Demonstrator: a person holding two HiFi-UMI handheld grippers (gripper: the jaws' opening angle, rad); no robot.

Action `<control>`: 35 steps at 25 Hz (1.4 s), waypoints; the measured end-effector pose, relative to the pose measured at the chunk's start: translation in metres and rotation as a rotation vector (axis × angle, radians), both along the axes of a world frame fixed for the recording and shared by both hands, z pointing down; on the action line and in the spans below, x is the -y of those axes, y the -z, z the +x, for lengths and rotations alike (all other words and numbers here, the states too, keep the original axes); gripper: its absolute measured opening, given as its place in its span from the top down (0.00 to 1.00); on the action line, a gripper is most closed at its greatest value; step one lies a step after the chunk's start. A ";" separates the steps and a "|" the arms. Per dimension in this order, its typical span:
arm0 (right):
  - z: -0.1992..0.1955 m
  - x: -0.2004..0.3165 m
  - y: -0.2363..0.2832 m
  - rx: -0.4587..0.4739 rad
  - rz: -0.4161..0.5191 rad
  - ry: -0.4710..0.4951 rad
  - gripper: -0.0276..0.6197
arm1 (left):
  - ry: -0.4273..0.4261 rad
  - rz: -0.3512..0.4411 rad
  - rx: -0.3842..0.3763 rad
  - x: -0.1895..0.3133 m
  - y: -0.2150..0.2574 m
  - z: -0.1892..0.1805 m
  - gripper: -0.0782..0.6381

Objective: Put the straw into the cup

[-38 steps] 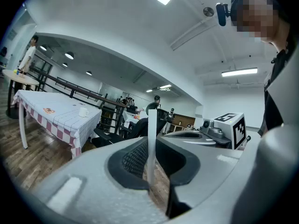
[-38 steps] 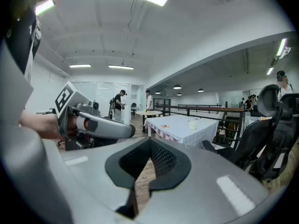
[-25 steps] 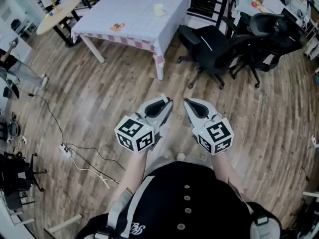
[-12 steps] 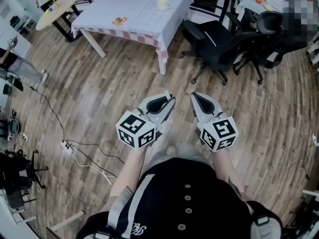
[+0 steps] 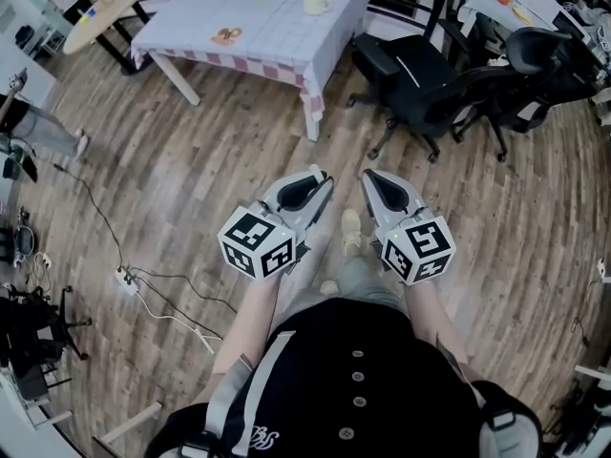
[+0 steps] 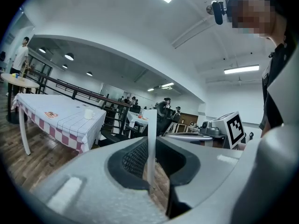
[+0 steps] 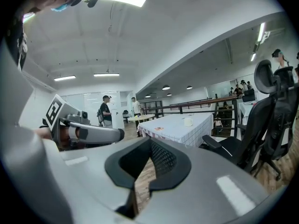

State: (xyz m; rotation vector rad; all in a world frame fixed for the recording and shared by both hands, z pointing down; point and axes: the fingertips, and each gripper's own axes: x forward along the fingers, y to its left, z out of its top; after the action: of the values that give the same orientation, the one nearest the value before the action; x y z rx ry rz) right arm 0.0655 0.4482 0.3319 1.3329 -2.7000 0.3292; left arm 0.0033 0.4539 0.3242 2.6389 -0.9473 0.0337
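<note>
My left tongs point(image 6: 150, 181) are clenched on the straw point(image 6: 152, 134). It stands upright between the pads, a thin white tube whose top sticks up above the jaws. In the head view the left tongs point(image 5: 320, 177) point away from me, out over the floor point(image 5: 191, 179), with the marker cube nearest my body.

My right tongs point(image 7: 135, 181) are closed on nothing: the pads meet, and only wood planks show through the hollow behind them. From above, the right tongs point(image 5: 368, 175) sit just beside the left pair, both at about the same height in front of my waist, tips leaning slightly toward each other but apart. Each pair shows in the other's view: the right tongs point(image 6: 219, 129) off to one side, the left tongs point(image 7: 79, 132) likewise.

Below and between them is my shoe point(image 5: 351, 229) on the wooden floor.

The cup point(image 5: 314, 1) is well away, ahead of me. It is a white mug standing on the table point(image 5: 258, 36), which wears a white checked cloth with a red-checked hem. Both tong views catch the cup point(image 6: 88, 114) point(image 7: 188, 121) there too.

A black chair point(image 5: 410, 74) stands just right of the table. A cable point(image 5: 162, 299) trails across the floor on my left, and a round table point(image 5: 105, 17) sits at the far left.
</note>
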 end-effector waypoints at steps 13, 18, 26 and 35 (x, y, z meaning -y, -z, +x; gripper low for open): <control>0.012 0.135 -0.011 0.017 -0.043 0.042 0.96 | 0.031 -0.034 -0.012 0.135 -0.008 0.013 0.82; 0.025 0.191 -0.009 0.050 -0.044 0.056 0.96 | 0.044 -0.036 -0.013 0.193 -0.006 0.031 0.82; 0.030 0.264 -0.011 0.059 -0.040 0.137 0.96 | 0.089 -0.042 -0.005 0.266 -0.009 0.044 0.82; 0.032 0.288 -0.030 0.073 -0.097 0.176 0.96 | 0.087 -0.084 0.002 0.299 -0.023 0.055 0.82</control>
State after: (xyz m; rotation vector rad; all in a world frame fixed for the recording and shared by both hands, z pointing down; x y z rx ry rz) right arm 0.0975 0.1601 0.3618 1.0692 -2.7949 0.4927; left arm 0.0582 0.1547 0.3471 2.5191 -1.0374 0.0539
